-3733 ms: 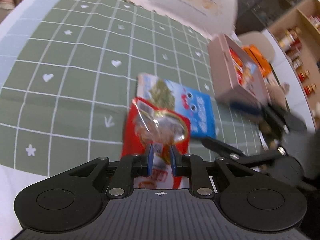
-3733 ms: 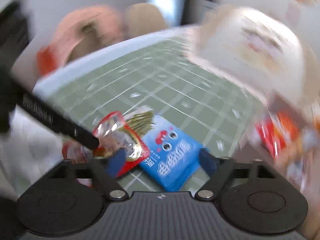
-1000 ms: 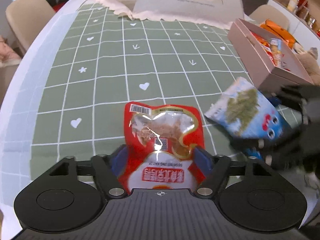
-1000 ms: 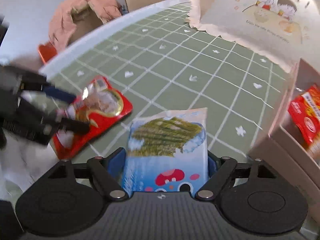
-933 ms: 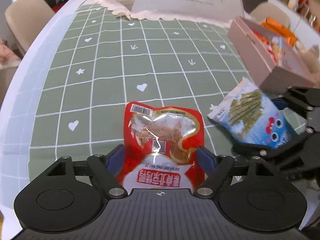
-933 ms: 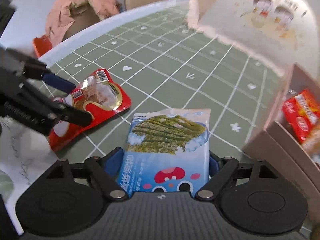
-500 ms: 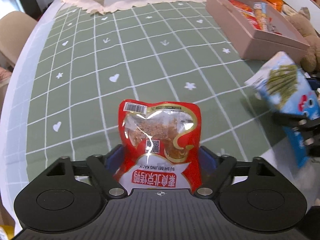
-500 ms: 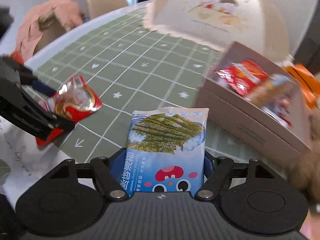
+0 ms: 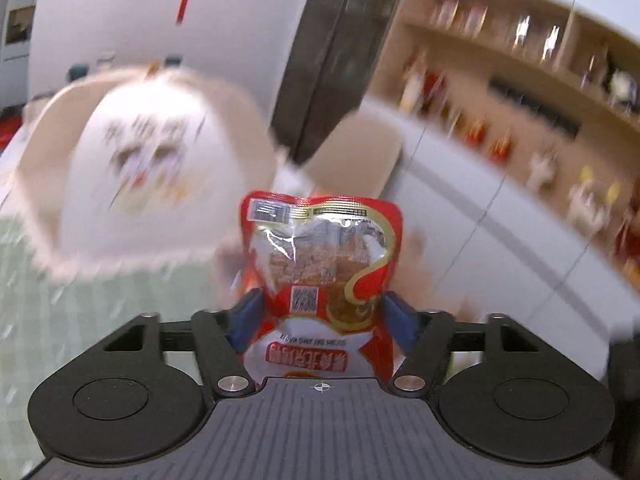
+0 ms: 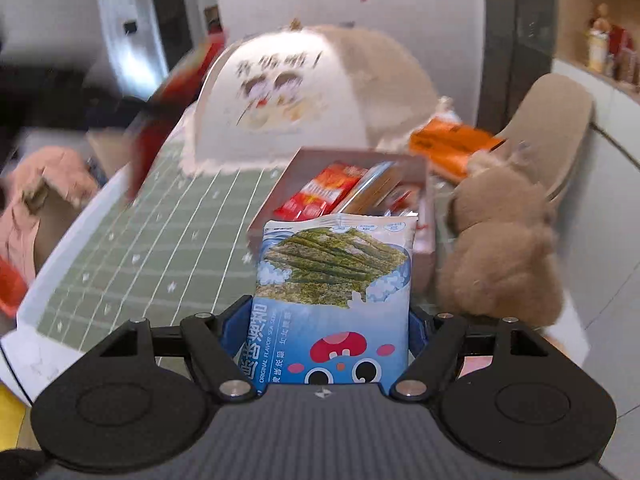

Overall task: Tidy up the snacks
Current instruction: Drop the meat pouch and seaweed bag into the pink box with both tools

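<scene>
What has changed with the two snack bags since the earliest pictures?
Both bags were lying on the green cloth. Now the left gripper holds the red bag in the air, and the right gripper carries the blue bag toward the box. The box remains on the table.

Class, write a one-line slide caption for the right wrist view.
Right gripper holds a blue seaweed snack packet before a pink snack-filled box.

Red pouch (image 9: 320,264): clear window, gold trim
Seaweed packet (image 10: 334,304): blue, green strips
Surface (image 10: 168,248): green, white grid
Box (image 10: 280,204): pink
</scene>
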{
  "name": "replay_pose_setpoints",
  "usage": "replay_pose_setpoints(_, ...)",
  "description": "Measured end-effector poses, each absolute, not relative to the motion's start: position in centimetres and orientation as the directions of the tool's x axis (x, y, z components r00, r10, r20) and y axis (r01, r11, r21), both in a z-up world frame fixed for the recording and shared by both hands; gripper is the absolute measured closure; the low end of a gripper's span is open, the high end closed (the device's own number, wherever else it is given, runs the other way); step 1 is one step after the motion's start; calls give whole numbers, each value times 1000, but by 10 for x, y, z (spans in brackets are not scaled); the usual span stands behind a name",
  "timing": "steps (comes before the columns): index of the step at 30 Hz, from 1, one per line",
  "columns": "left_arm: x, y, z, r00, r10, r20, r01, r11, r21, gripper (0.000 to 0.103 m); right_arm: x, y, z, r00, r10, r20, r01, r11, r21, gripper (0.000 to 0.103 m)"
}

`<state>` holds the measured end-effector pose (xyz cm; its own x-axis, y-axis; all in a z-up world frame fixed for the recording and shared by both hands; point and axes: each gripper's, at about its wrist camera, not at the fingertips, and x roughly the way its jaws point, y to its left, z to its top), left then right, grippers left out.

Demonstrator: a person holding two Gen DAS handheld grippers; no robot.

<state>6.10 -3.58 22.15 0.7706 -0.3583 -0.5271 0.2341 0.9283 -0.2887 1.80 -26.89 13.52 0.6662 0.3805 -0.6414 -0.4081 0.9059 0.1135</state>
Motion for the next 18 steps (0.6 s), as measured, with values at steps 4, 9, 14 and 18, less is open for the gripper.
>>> replay_pose_setpoints(4,136,-49,207,719,-418,-555,214,893,-396,33,16,-279,153,688,372,-623,-393,913,111,27)
replay_pose_setpoints(9,150,-29,185,753,-398,-524,144,877,-458,33,31,-293,164,724,303,-619,-331,941,72,26)
replay_pose_setpoints(14,117,-3,154,712,-394,-581,74,865,-496,33,70,-293,176,741,310,-596,-310,945,107,26)
replay_pose_setpoints(18,86,6,129,689,-402,-603,22,843,-537,33,134,-263,194,750,359,-556,-341,930,140,20)
